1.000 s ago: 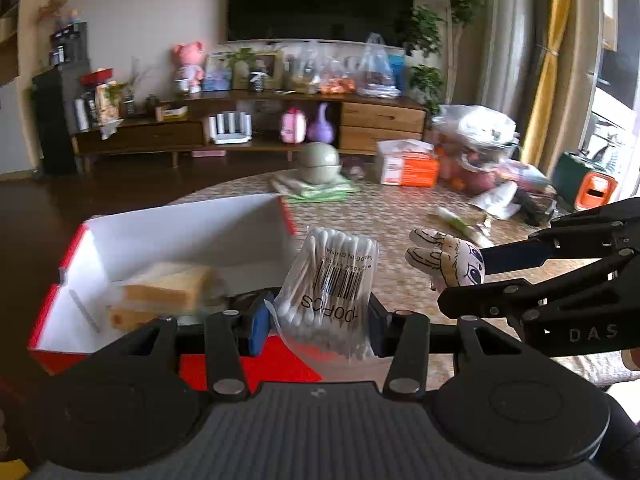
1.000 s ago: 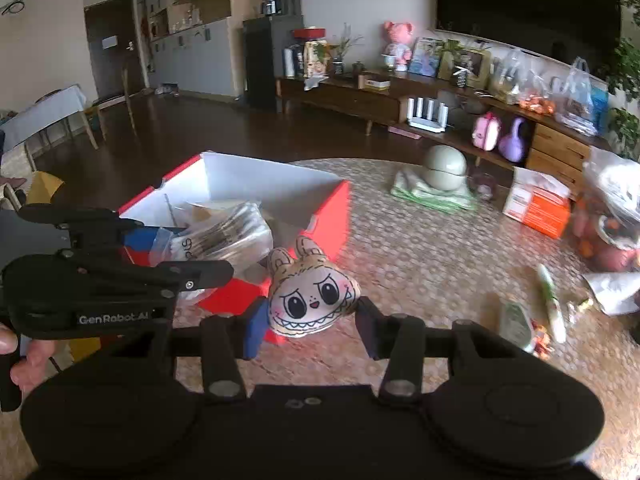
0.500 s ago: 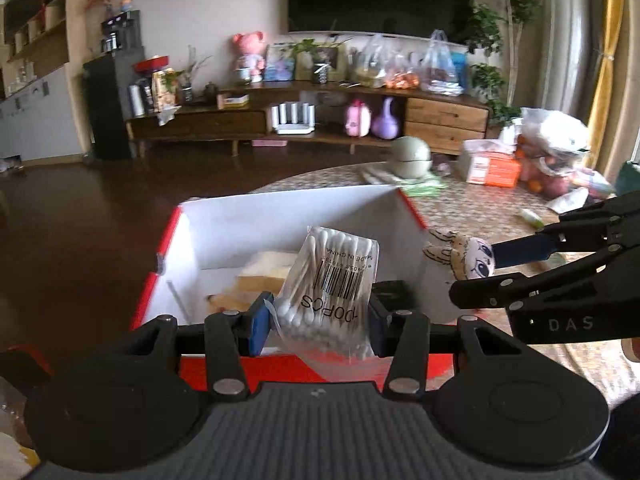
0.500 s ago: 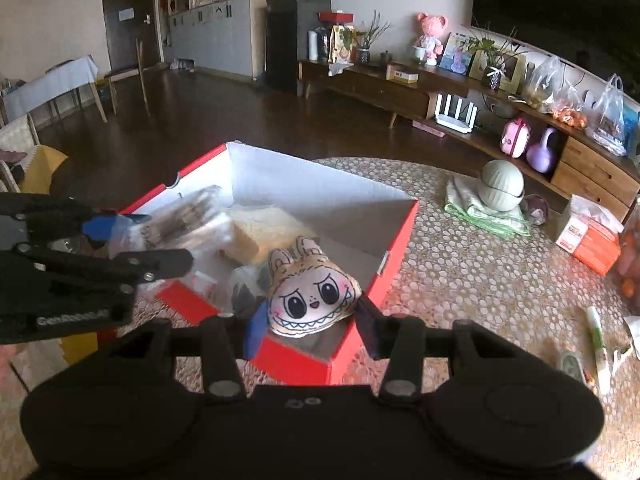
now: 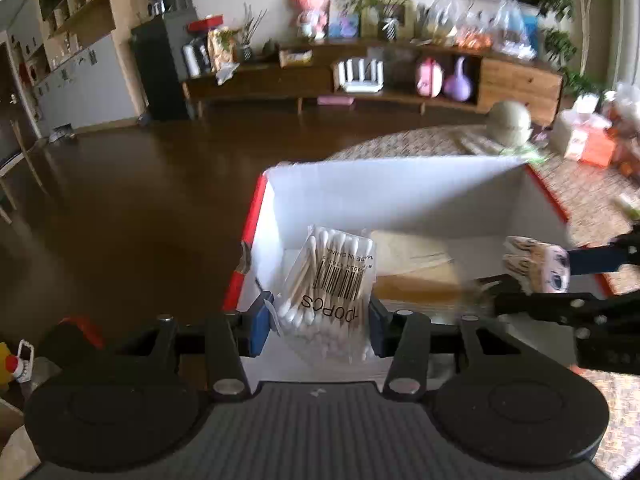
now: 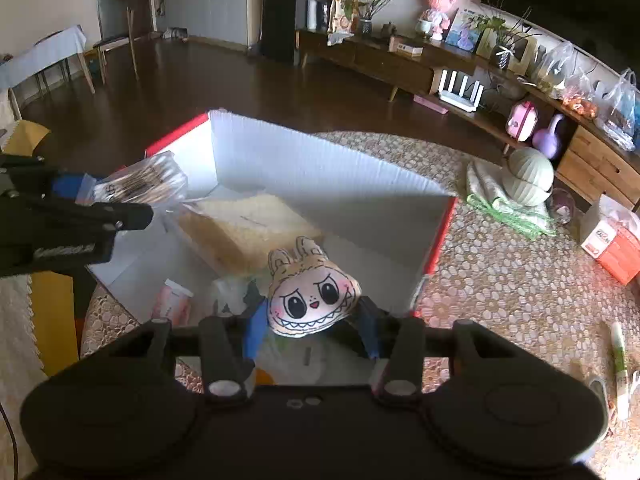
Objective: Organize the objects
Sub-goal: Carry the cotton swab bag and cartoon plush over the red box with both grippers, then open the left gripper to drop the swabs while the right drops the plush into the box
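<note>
While both loads hang over the open red-and-white box [image 6: 332, 176], task stands partway: inside already, a tan bread-like packet [image 6: 248, 228], a small pink-labelled packet [image 6: 172, 304] and some crumpled clear plastic [image 6: 232, 292] near the 6 o'clock wall; not yet released, two items. Left claw [image 5: 320, 320] clamped on a clear bag of cotton swabs [image 5: 332, 276], pads pressing its lower sides, bag rising toward 12 o'clock above the box's near-left corner. Right claw [image 6: 314, 330] pinched shut on a small plush monster face [image 6: 310, 296], held upright between the blue pads, over the near end of the box interior (seemingly above the floor, not resting on it). From the left wrist view, plush [image 5: 536, 264] at 3 o'clock of the swab bag, well apart. Left outside on the patterned table [image 6: 500, 280]: a green tube [image 6: 618, 356] at 4 o'clock, an orange tissue carton [image 6: 612, 240] at 3 o'clock, a round green object on folded cloth [image 6: 528, 178] at 2 o'clock. Likely next: opening both claws to drop.
</note>
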The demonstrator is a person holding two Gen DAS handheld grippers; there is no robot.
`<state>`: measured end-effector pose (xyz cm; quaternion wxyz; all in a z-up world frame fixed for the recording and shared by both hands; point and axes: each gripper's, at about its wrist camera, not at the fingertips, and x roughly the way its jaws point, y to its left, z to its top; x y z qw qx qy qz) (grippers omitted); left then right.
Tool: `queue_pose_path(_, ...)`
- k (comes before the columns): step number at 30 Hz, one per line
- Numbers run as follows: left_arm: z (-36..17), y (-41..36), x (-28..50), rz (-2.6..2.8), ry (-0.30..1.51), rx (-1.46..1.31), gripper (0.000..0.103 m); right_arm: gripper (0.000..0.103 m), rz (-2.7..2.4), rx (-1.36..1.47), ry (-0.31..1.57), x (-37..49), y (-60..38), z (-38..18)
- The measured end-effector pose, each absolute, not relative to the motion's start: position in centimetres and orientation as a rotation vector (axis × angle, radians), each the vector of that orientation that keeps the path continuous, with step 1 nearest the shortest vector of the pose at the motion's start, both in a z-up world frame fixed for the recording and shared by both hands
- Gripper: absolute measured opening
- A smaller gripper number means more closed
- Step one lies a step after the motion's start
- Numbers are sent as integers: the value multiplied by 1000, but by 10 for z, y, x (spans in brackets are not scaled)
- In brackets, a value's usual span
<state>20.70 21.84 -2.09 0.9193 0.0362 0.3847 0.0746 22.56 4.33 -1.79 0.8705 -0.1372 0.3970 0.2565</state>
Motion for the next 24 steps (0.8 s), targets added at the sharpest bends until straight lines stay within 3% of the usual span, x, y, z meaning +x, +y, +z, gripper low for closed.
queue_pose_path(9, -40, 213, 224, 161, 862, 128, 48, 50, 531, -313, 855, 229, 49, -33)
queue_pose_path(14, -48, 214, 223, 152, 897, 105, 58, 54, 533, -308, 853, 229, 48, -35)
queue_pose_path(17, -49, 213, 220, 147, 892, 107, 65, 64, 541, -303, 846, 226, 46, -32)
queue_pose_path(24, -41, 204, 207, 142, 860, 102, 66, 66, 555, -278, 827, 217, 37, -21)
